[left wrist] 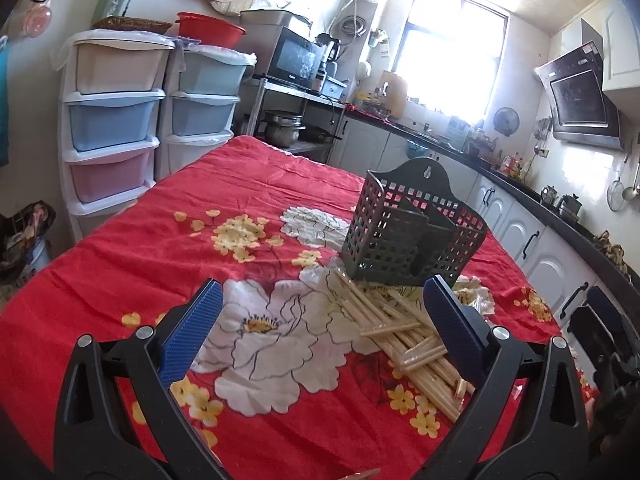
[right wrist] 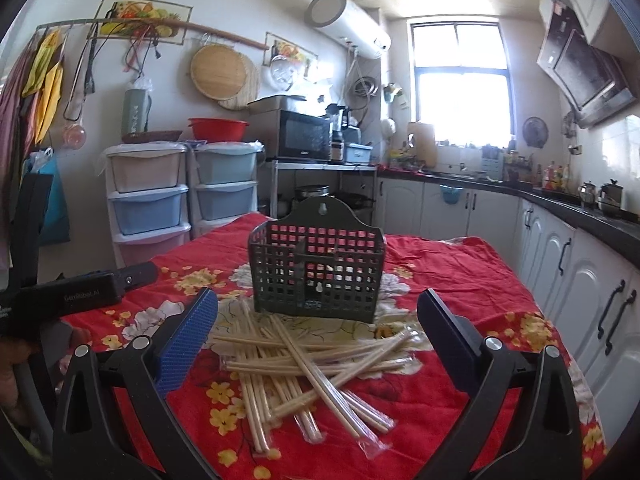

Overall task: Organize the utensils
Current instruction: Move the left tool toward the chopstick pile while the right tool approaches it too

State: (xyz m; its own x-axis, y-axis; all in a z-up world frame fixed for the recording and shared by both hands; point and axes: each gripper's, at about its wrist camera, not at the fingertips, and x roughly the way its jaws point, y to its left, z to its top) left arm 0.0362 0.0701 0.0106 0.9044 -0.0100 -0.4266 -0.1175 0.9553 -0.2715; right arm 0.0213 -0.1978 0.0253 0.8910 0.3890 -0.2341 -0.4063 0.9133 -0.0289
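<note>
On the table (right wrist: 460, 276) in front of me the basket (right wrist: 316, 276) stands upright, and the pile of chopsticks (right wrist: 304, 364) lies just before it on the cloth, crossed over one another. My right gripper (right wrist: 318, 344) hangs over the pile with my left gripper (left wrist: 320, 320) to its left. Behind the table stand the drawers (right wrist: 184, 204), with the counter (right wrist: 580, 212) along the right.
</note>
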